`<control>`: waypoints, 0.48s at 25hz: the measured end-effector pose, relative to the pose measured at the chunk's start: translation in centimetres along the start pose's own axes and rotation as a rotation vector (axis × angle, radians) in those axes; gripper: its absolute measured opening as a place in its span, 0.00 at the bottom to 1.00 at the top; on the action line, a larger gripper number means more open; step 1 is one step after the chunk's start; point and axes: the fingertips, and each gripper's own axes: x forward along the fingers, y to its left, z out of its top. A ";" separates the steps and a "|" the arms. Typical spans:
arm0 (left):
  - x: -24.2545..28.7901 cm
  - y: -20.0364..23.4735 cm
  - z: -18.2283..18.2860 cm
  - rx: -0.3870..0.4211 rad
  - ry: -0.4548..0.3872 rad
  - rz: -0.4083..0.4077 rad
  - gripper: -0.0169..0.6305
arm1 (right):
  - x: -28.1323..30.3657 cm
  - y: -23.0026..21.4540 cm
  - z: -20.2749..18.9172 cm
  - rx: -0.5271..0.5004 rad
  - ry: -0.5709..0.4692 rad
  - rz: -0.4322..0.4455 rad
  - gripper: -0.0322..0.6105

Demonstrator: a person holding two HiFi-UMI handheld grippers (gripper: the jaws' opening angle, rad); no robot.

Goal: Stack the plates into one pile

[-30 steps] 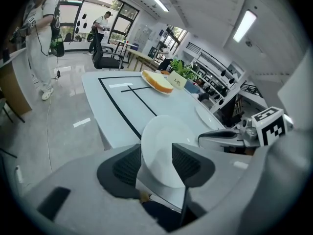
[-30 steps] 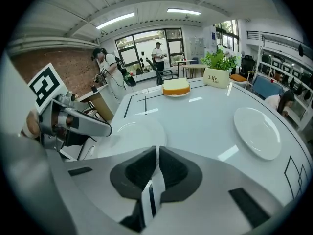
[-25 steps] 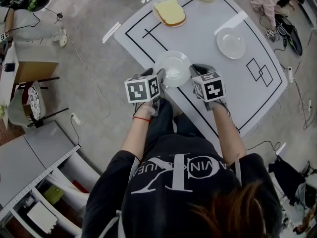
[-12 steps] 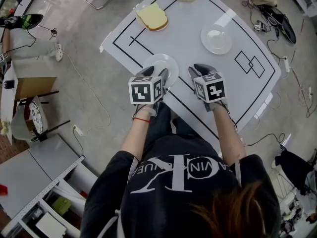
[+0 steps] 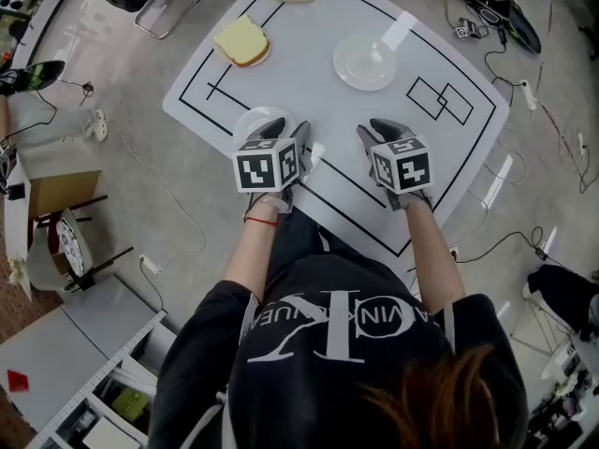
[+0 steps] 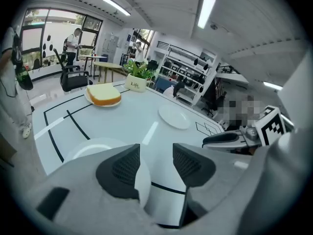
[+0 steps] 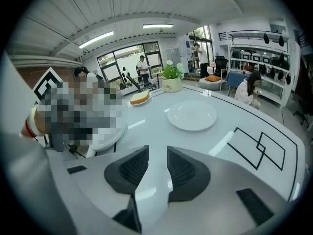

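right gripper (image 5: 377,129) jaws have just been opening, nothing between them, and it's pulled off the near plate (image 5: 253,118). left gripper (image 5: 285,131) jaws apart over that plate's rim. far plate (image 5: 365,61) sits well apart, so i see no pile yet.

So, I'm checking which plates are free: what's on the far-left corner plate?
A thick yellow slice, bread-like, lies on the plate, covering its middle; only the rim shows.
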 end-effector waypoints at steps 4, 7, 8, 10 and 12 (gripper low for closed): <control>0.8 -2.3 0.4 0.002 -0.019 -0.008 0.36 | -1.8 -1.9 -0.6 0.004 -0.018 0.001 0.24; 1.2 -3.9 1.1 0.013 -0.048 -0.023 0.36 | -2.7 -3.1 -0.7 0.011 -0.034 0.004 0.24; 1.4 -4.3 1.2 0.018 -0.053 -0.028 0.36 | -2.9 -3.5 -0.7 0.020 -0.040 0.004 0.25; 1.9 -4.9 1.5 0.027 -0.052 -0.040 0.35 | -3.1 -4.4 -0.8 0.045 -0.051 0.002 0.25; 2.7 -5.4 1.9 0.035 -0.048 -0.058 0.35 | -3.1 -5.4 -0.6 0.068 -0.059 -0.007 0.25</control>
